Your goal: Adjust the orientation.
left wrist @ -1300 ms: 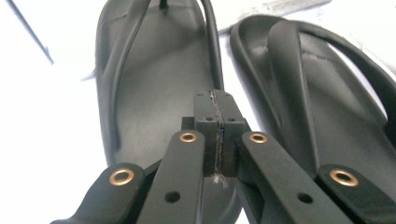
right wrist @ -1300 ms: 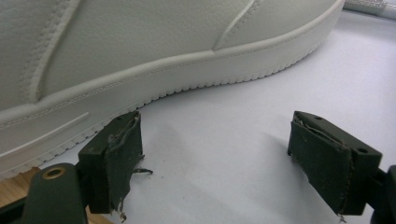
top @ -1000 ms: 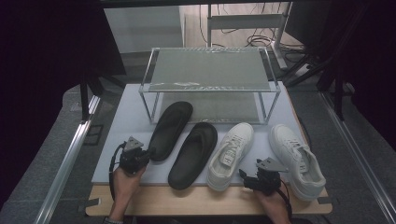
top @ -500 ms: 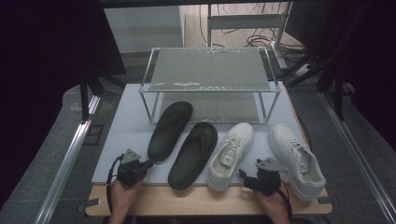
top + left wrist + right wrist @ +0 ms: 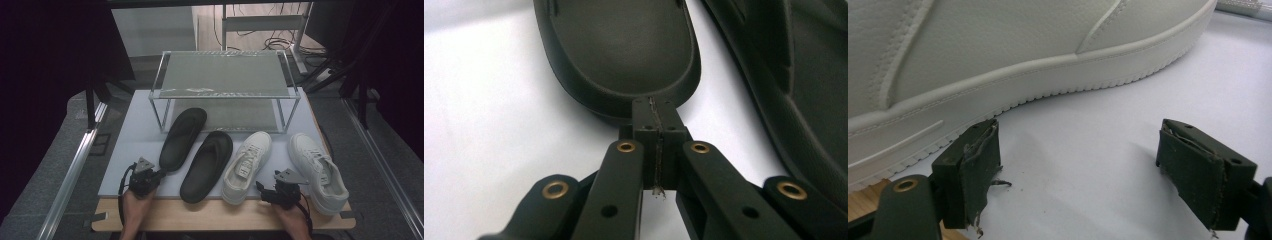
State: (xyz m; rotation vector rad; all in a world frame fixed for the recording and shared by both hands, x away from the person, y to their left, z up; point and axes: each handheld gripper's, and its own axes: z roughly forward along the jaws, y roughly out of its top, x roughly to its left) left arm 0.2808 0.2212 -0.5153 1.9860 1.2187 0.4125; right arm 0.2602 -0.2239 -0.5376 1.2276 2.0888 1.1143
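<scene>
Left gripper [image 5: 655,117], fingers pressed together, at dark slipper [image 5: 619,50] heel; right gripper [image 5: 1093,170], fingers spread, beside white sneaker [image 5: 998,55], worktop [image 5: 135,145] front edge.

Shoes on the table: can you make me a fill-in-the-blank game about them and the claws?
1. Next to the two black slippers lie two sneakers of the colour ____.
2. The left claw has its jaws ____, their tips at the heel of a black slipper.
3. The right claw has its jaws ____, with nothing between them.
4. The shelf rack behind the shoes holds ____ shoes.

Missing words: white; shut; open; no
</scene>
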